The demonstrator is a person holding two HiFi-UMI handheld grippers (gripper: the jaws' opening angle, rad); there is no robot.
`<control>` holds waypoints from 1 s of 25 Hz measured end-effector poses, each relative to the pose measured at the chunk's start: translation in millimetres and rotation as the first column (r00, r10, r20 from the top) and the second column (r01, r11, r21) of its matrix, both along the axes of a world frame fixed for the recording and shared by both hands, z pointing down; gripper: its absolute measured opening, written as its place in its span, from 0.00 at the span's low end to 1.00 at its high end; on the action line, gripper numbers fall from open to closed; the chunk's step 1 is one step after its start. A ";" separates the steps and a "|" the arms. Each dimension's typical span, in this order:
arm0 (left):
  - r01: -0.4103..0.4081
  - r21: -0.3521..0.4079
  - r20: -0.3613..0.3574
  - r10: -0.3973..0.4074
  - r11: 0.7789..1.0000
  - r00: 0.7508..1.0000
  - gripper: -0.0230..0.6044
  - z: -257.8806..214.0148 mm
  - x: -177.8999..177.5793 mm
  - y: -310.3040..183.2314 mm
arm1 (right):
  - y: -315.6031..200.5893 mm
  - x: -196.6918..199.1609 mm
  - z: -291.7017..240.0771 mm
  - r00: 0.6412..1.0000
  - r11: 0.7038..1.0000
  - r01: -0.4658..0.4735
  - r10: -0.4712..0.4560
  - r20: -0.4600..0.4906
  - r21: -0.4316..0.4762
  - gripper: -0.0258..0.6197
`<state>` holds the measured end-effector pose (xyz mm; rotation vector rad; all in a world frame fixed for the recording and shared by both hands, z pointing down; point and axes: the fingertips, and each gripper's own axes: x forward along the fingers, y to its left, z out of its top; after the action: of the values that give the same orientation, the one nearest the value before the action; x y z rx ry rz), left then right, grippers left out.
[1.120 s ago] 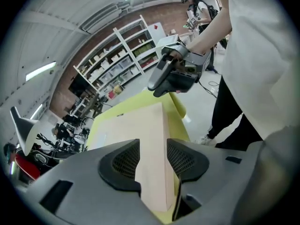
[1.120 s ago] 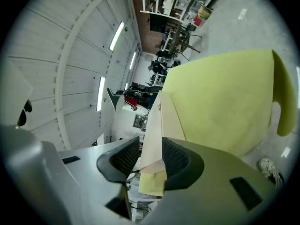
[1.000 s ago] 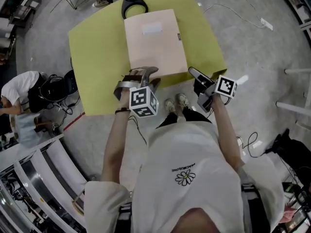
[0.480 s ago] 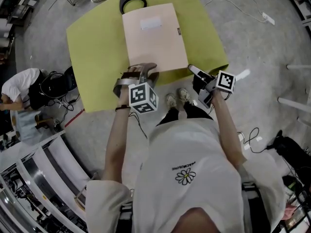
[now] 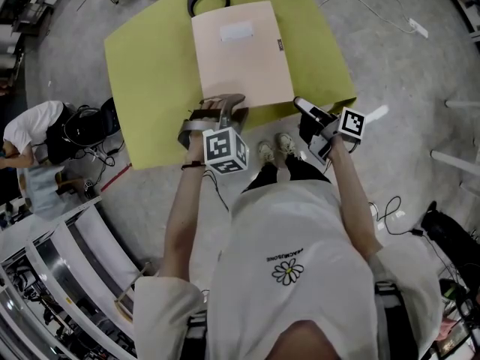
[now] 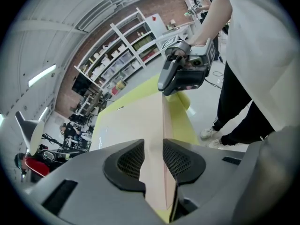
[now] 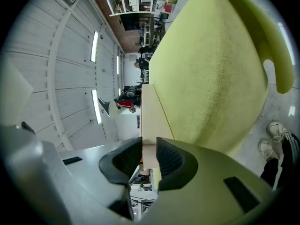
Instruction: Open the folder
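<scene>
While the closed pink folder (image 5: 241,51) lay flat on the yellow-green table (image 5: 150,66), both grippers gripped its near edge.
Left gripper (image 5: 223,105) at 7 o'clock, right gripper (image 5: 304,108) at 5 o'clock; their jaws had just closed onto it, possibly on the cover alone.

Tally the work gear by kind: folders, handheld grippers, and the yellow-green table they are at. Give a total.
Folders: 1, the pale pink rectangular folder
Grippers: 2, the left gripper and right gripper; both sets of jaws have just been closing and now clamp the folder's near end
Tables: 1, the yellow-green covered table
Total: 4
</scene>
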<state>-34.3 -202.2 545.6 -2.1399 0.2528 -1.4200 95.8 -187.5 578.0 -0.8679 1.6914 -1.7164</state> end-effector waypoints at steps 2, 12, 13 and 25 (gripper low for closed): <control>0.003 -0.002 0.004 -0.003 1.000 1.000 0.24 0.2 0.9 -0.1 | -0.4 0.7 -0.8 1.000 1.000 0.011 -0.010 -0.027 0.009 0.16; -0.016 0.067 -0.024 0.018 0.998 1.000 0.13 6.4 1.0 4.6 | -1.1 0.5 -2.5 0.995 0.999 0.030 -0.028 -0.091 0.015 0.15; -0.008 0.067 -0.033 0.010 0.998 0.999 0.12 6.0 0.8 4.6 | -1.3 0.6 -3.4 0.995 0.999 0.032 -0.030 -0.099 0.015 0.15; 0.153 -0.106 -0.270 -0.176 0.983 0.947 0.09 -16.9 -4.2 3.0 | -1.6 -0.2 -7.2 0.981 0.998 0.068 -0.067 -0.184 0.001 0.12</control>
<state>-38.6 -199.2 528.7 -2.4374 0.4965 -1.2312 95.6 -189.0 570.8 -1.0028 1.8649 -1.7182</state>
